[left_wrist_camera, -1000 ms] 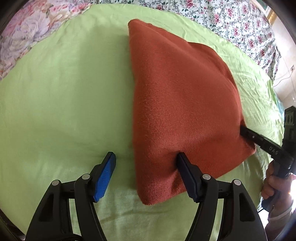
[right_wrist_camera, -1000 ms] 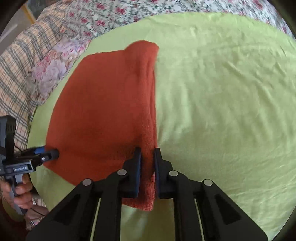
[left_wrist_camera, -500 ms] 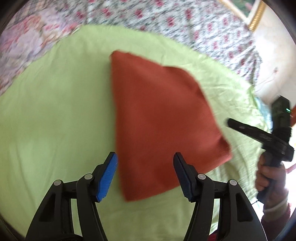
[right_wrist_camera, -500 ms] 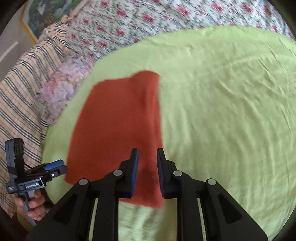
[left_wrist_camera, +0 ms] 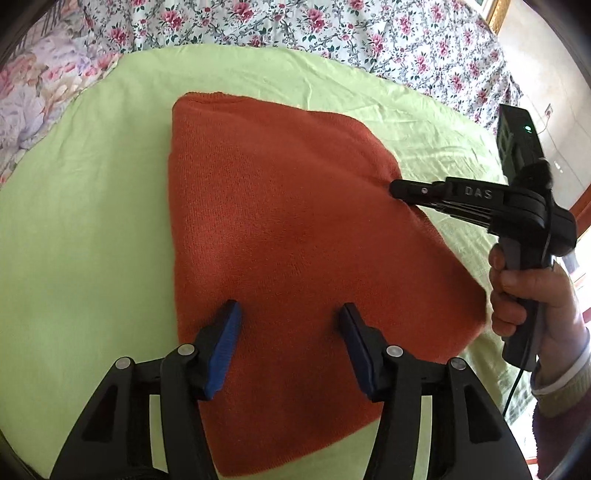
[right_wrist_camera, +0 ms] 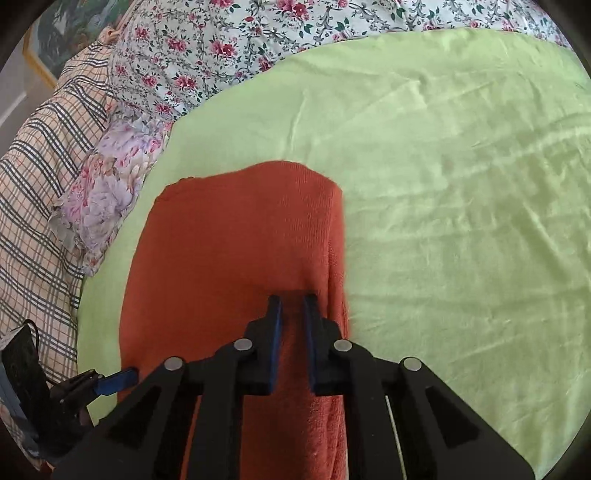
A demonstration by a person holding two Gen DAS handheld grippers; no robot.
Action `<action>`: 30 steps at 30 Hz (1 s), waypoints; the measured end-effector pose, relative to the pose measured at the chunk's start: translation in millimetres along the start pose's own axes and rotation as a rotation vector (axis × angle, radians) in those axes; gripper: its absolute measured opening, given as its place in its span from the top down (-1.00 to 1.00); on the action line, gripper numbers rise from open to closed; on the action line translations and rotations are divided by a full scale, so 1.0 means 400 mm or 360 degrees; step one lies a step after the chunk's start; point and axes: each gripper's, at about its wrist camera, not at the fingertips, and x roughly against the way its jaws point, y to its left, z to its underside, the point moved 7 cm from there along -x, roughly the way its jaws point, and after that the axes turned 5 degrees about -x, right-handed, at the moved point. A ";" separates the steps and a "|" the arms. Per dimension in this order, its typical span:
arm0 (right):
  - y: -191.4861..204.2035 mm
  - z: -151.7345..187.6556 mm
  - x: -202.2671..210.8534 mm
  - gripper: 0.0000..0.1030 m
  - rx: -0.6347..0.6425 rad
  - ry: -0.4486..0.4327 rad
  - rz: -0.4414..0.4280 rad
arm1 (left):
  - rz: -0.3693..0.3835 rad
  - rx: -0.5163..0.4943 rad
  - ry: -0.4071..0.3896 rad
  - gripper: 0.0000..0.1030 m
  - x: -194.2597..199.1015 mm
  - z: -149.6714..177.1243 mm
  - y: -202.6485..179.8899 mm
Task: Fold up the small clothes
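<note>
A folded orange-red knit cloth (left_wrist_camera: 288, 221) lies flat on a green sheet (left_wrist_camera: 92, 221). My left gripper (left_wrist_camera: 290, 317) hovers over its near part. The blue pads are apart, the jaws are closing, and only the cloth's top surface lies between them. In the right wrist view my right gripper (right_wrist_camera: 293, 306) stands on the cloth (right_wrist_camera: 236, 251) just inside its right edge. Its jaws are closing to a narrow gap. In the left wrist view the right gripper (left_wrist_camera: 397, 188) pinches the cloth's right edge, which puckers at the tip.
The green sheet (right_wrist_camera: 443, 184) spreads wide to the right of the cloth. Floral bedding (left_wrist_camera: 295, 26) lies behind it, with a floral pillow (right_wrist_camera: 107, 184) and a plaid blanket (right_wrist_camera: 37, 184) at the left. A hand (left_wrist_camera: 524, 295) holds the right gripper's handle.
The right gripper let go of the cloth's corner and both grippers pulled back. Both have now come back over the cloth, farther in. The left jaws stand narrower.
</note>
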 end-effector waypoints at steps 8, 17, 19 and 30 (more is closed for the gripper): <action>0.040 0.158 0.138 0.68 0.0113 0.0029 -0.0061 | 0.0145 0.0054 -0.0043 -0.09 0.114 0.102 0.006; -0.034 0.284 0.139 0.59 0.0102 0.0046 0.0033 | 0.0044 0.0030 0.0029 -0.15 0.059 0.149 0.002; -0.031 0.284 0.135 0.59 0.0123 0.0041 0.0057 | 0.0025 0.0011 0.0031 -0.19 0.057 0.152 -0.004; -0.038 0.295 0.143 0.59 0.0108 0.0026 0.0058 | 0.0016 0.0003 0.0061 -0.19 0.054 0.149 -0.006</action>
